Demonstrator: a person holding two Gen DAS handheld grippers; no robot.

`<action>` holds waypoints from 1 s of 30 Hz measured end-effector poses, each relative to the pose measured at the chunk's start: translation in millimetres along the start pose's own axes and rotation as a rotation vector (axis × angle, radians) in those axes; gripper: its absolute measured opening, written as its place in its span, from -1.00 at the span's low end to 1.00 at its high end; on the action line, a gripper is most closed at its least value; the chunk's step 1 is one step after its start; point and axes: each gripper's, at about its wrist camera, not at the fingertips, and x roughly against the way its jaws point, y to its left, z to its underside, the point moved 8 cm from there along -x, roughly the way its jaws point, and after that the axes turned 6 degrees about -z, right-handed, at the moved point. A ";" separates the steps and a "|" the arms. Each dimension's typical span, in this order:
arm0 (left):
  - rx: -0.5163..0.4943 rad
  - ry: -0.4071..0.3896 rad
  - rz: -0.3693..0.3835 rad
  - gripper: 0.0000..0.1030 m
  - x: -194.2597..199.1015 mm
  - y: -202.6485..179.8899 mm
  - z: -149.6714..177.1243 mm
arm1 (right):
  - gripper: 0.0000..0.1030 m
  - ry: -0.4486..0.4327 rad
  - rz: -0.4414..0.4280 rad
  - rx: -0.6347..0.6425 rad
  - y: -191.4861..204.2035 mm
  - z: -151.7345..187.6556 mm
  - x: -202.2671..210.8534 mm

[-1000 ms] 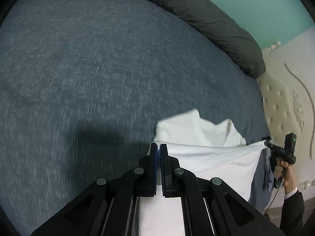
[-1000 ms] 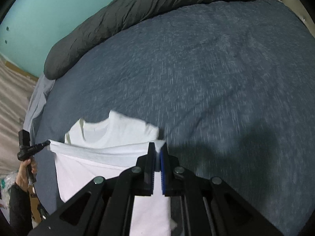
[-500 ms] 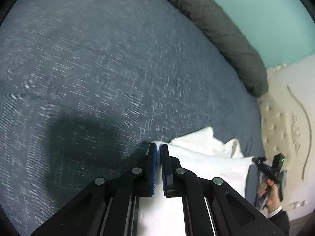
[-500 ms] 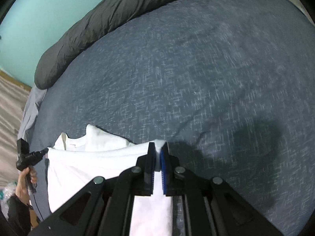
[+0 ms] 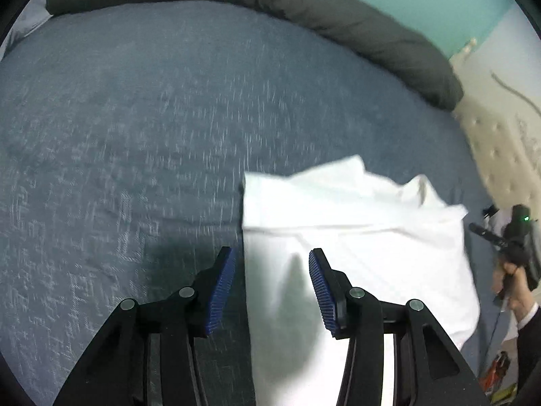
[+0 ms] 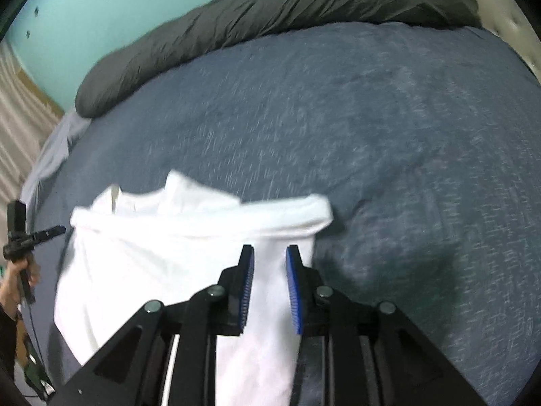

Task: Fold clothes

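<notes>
White T-shirt [image 5: 355, 237] on bed [image 5: 135, 135]: soft, limp; grab hem corners. Left gripper [image 5: 270, 270] & right gripper [image 6: 269, 267] jaws apart, empty.

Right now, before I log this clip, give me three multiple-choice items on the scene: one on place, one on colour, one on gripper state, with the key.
1. Where does the white T-shirt lie?
A. On the blue-grey bedspread
B. On the dark grey duvet roll
C. On the floor

2. What colour are the pads on the gripper fingers?
A. Red
B. Blue
C. White

3. How do the left gripper and right gripper stand?
A. Both shut on the shirt
B. Only the left is open
C. Both open, gripping nothing

Key: 1 A, the shirt rests flat on the bedspread, well short of the duvet roll at the far edge. 2 B, ribbed blue pads line the black fingers. 3 C, in both wrist views the jaws stand apart with the shirt lying free below them.
</notes>
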 end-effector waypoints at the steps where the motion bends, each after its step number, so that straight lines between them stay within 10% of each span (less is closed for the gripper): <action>1: -0.007 -0.005 -0.016 -0.04 -1.8 -1.0 0.2 | -0.64 0.004 0.009 0.014 2.1 1.4 -2.9; 12: -0.055 -0.062 -0.160 -0.04 -29.5 17.5 -27.6 | -0.64 0.015 0.136 0.103 -4.8 -11.8 -36.9; 30: 0.089 -0.115 -0.064 -0.03 -38.0 46.6 -85.6 | -0.60 -0.078 0.102 -0.104 -56.4 -49.7 -39.4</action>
